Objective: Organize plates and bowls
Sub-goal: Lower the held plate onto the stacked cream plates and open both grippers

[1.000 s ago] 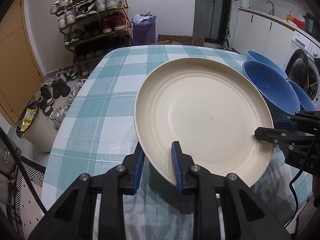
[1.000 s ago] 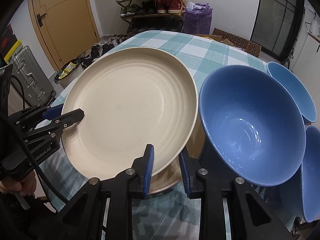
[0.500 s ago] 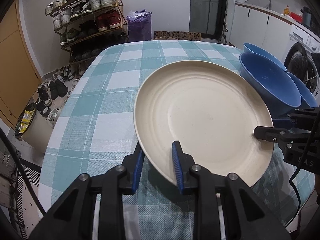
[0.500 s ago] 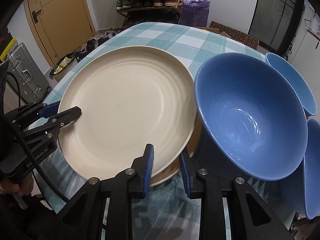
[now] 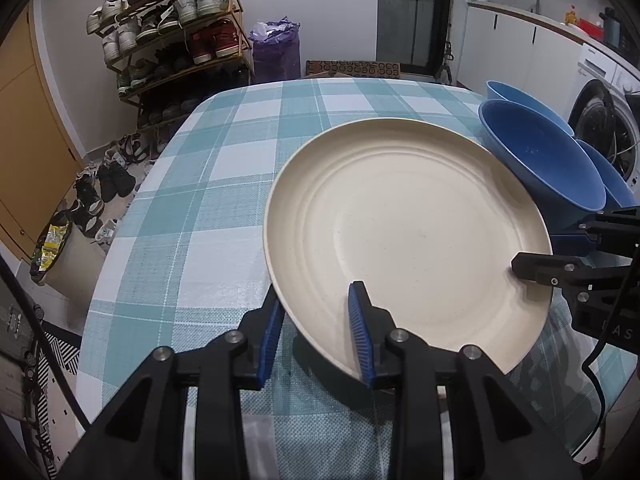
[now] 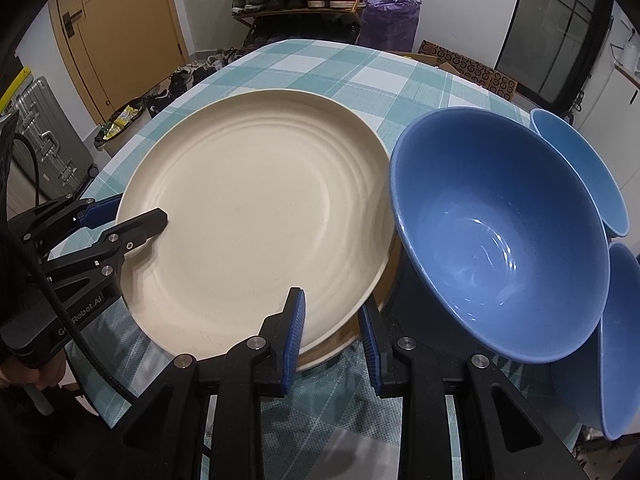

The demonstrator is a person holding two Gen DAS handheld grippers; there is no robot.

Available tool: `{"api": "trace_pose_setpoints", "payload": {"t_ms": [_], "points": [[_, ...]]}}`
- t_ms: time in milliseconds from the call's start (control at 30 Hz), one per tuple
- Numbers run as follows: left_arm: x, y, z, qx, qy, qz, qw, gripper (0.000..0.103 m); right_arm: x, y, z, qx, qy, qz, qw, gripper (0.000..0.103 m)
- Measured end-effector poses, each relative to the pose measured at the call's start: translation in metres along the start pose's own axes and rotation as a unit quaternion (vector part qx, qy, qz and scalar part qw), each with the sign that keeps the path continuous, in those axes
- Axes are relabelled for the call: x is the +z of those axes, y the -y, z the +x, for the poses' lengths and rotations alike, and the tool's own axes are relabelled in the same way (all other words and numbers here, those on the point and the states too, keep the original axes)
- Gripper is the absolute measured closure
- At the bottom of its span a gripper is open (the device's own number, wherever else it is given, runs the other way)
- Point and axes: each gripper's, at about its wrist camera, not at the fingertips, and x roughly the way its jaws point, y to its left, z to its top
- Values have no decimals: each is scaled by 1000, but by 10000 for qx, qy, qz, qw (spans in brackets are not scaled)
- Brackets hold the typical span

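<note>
A large cream plate (image 5: 412,236) is held over the checked table (image 5: 224,184). My left gripper (image 5: 316,324) has its jaws astride the plate's near rim, one above and one below. In the right wrist view my right gripper (image 6: 330,332) straddles the same cream plate (image 6: 260,216) at another edge, with a second cream plate's rim (image 6: 344,344) showing just beneath. A big blue bowl (image 6: 496,232) leans next to the plate on the right, with two more blue bowls (image 6: 580,164) beside and behind it. The left gripper's fingers (image 6: 136,228) show at the plate's left rim.
A shoe rack (image 5: 172,40) and a purple bag (image 5: 276,52) stand beyond the table's far end. A washing machine (image 5: 608,120) is at the right. A silver suitcase (image 6: 48,160) and a wooden door (image 6: 120,32) are to the left.
The plate has come lower and flatter towards the table, and the cameras have pulled back slightly. Both grippers keep the same hold on its rim.
</note>
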Motion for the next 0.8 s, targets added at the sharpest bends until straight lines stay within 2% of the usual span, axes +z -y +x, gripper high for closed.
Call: {"api": "trace_pose_setpoints", "payload": {"t_ms": [500,633,800], "points": [[-1,11,8,155,-26,313,9994,65,-5,-5,-1,-329,-156,-225,9991,69],[-3,15,10,181,-49,412,9990,61,-7,-1,2,-280,-214,-197,9992,66],[-4,18,12,115,-102,415,9990,51,-10,4,4,-155,-177,-159,9996,63]]}}
